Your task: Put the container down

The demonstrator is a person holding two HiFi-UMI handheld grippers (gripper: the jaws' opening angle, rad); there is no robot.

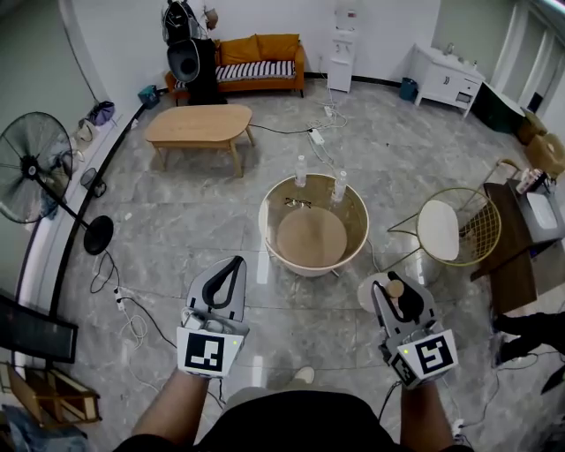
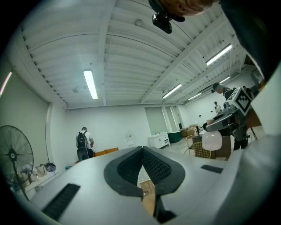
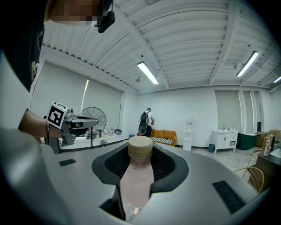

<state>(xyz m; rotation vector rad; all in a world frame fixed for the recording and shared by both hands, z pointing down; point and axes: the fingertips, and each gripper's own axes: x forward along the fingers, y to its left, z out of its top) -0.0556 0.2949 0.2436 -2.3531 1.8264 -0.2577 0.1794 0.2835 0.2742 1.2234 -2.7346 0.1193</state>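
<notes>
The container (image 3: 136, 180) is a pale, translucent bottle with a tan cap. It stands upright between the jaws of my right gripper (image 3: 140, 160), which is shut on it. In the head view the right gripper (image 1: 399, 296) holds the container (image 1: 371, 296) above the floor, just right of the round glass table (image 1: 353, 205). My left gripper (image 1: 233, 265) is held low at the left, shut and empty. The left gripper view shows its pads (image 2: 154, 165) pressed together, with the right gripper (image 2: 228, 116) and the white container (image 2: 212, 139) off to the right.
Two small bottles (image 1: 301, 170) and a pair of glasses (image 1: 297, 203) rest on the glass table. A gold wire chair (image 1: 459, 228) stands to its right and a wooden coffee table (image 1: 199, 125) behind. A fan (image 1: 35, 168) and cables (image 1: 132, 309) lie to the left. A person (image 1: 185, 18) stands by the sofa.
</notes>
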